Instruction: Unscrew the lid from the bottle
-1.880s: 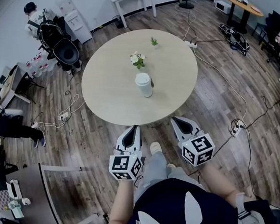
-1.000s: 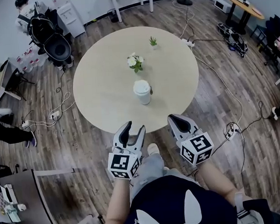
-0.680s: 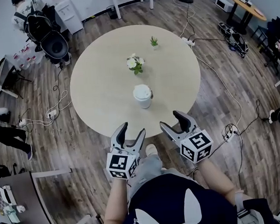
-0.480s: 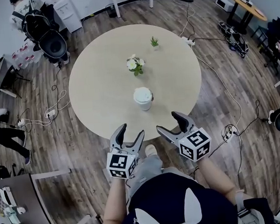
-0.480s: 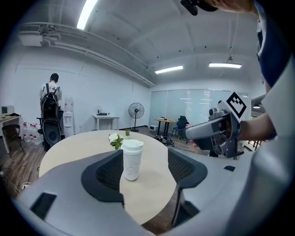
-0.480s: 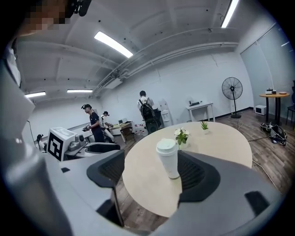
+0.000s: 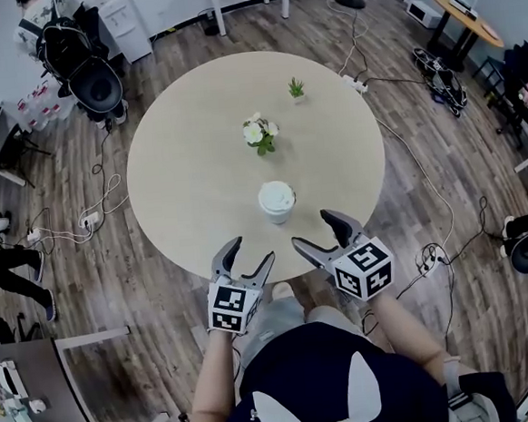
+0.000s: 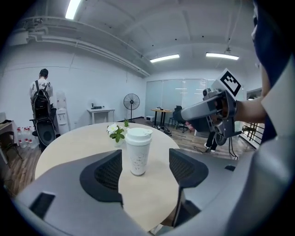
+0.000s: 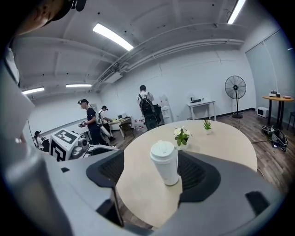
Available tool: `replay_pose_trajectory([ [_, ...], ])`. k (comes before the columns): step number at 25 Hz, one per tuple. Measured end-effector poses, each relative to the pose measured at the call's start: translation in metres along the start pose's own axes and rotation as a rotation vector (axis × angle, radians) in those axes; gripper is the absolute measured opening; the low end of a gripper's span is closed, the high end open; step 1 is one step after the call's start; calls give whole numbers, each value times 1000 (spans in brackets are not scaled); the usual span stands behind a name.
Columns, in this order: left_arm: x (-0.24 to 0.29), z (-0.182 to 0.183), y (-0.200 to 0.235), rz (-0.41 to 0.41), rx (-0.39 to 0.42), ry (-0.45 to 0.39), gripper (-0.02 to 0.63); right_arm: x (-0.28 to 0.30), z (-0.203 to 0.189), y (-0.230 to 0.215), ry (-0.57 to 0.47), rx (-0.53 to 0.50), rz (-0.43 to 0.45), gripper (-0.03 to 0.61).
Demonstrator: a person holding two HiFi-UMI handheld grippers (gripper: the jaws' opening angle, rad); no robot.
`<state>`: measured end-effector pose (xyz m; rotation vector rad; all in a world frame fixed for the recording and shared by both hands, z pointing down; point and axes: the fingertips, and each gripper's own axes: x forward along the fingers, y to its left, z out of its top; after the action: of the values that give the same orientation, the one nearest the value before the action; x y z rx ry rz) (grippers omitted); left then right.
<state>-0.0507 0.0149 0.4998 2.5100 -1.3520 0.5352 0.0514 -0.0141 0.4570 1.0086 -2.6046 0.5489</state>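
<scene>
we are holding the left gripper (image 7: 250, 252) over the near edge of the round table (image 7: 169, 213). its jaws are standing wide apart, having just been opening, and nothing is sitting between its pads. we are holding the right gripper (image 7: 316, 231) just beside it, over the same edge. its jaws are also standing well apart, having just been opening too, and they are gripping nothing.

the bottle (image 7: 277, 206), a white tumbler, is standing upright on the table. it is sitting ahead of both grippers and apart from them, roughly between the lines the two are pointing along. the lid (image 7: 276, 195) is sitting on top of it, not yet off.

in the left gripper view we are seeing the bottle framed in the gap of the jaws, but beyond their tips. in the right gripper view it is showing the same way, nearer the right-hand jaw. both grippers are pointing toward it and tilting somewhat downward.

farther back on the table a small bunch of white flowers (image 7: 260, 131) is standing, and a tiny green plant (image 7: 296, 87) is sitting beyond that, near the far edge. cables (image 7: 415, 162) are trailing over the wooden floor (image 7: 459, 263) around the table. a person with a backpack (image 8: 41, 99) is standing by the far wall, facing away.
</scene>
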Motion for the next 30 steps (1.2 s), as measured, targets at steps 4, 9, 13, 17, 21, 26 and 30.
replay_pose_trajectory([
  [4, 14, 0, 7, -15, 15, 0, 308, 13, 2, -6, -1, 0, -20, 354],
  [9, 28, -2, 10, -38, 17, 20, 308, 23, 1, -5, 22, -14, -23, 354],
  [13, 42, -2, 5, -60, 27, 38, 308, 24, 2, -11, 28, -18, -24, 354],
  [17, 53, -2, 6, -65, 15, 47, 308, 31, 2, -17, 40, -19, -18, 353],
  [21, 66, -12, 8, -83, 32, 77, 308, 43, 2, -21, 61, -28, -2, 353],
  [26, 90, -33, 10, -125, 113, 173, 311, 73, 2, -28, 134, -75, 20, 382],
  [30, 107, -44, 11, -127, 95, 205, 311, 87, -5, -31, 182, -92, 39, 411],
])
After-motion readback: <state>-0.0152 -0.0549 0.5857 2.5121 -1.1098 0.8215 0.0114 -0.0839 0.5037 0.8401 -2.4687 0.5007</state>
